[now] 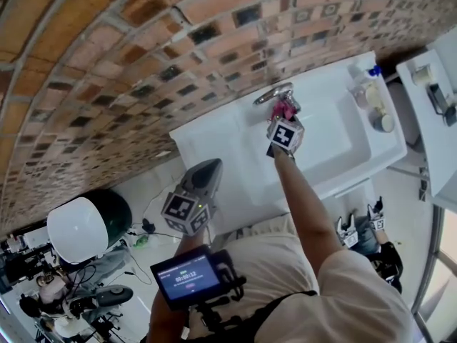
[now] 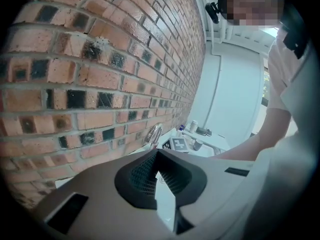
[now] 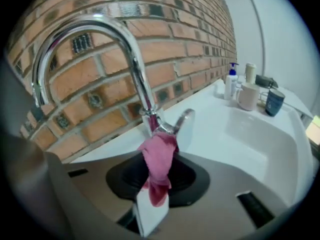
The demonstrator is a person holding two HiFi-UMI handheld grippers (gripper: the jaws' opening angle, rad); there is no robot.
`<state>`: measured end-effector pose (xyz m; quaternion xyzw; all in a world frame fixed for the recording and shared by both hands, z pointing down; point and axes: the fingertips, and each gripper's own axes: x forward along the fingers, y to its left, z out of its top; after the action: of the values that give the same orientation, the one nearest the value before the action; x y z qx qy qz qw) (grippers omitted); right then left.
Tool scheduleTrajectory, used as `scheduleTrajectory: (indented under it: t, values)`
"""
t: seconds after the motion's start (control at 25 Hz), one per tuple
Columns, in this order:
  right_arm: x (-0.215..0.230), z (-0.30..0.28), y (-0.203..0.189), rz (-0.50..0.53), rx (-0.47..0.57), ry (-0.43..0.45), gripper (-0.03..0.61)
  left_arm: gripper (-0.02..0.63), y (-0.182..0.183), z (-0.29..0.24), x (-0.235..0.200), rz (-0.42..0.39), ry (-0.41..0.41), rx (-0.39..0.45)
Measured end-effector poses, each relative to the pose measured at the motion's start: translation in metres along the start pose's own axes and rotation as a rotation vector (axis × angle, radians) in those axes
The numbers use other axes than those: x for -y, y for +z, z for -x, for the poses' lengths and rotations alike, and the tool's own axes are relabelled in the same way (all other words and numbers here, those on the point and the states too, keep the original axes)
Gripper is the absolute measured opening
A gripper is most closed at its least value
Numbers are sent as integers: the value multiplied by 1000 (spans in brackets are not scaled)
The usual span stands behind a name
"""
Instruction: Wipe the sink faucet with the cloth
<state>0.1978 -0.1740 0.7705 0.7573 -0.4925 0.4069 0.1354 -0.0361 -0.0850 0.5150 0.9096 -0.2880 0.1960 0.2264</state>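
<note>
Nearest the person, the left gripper (image 1: pixel 207 170) hangs off the front left corner of the white sink (image 1: pixel 214 138), well apart from the tap, its jaws brought together with nothing between them. Further in, the right gripper (image 3: pixel 156 181) reaches over the basin to the middle of the sink's back edge, jaws clamped on a bunched pink cloth (image 3: pixel 159 159). The upper end of the cloth presses against the base of the chrome faucet (image 3: pixel 125 49), just beside its lever (image 3: pixel 184 120), while the curved spout arches above. Beyond, at the sink's back right corner, stand a soap bottle (image 3: pixel 230 83) with a blue pump, a pale mug (image 3: pixel 247 96) and a dark blue cup (image 3: pixel 274 102). A brick wall (image 3: pixel 165 14) rises directly behind the sink.
</note>
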Motion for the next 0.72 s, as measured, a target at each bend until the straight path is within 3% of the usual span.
scheduleTrajectory:
  t: [0.16,0.28,0.36,0.56,0.72]
  values:
    - [26,17,-18,126,-30,20,106,-8,-2,4,7,35,4,29]
    - [83,26,-27,56,-42,-59,106,-8,1,7,10,41,4,47]
    - [116,28,-18,-13,-21,-59,106,-8,3,7,11,46,7,53]
    - [105,34,42,8,39,272,105,-8,2,5,20,66,3,66]
    - [84,24,85,43,26,474,105,-8,-2,3,29,68,0,59]
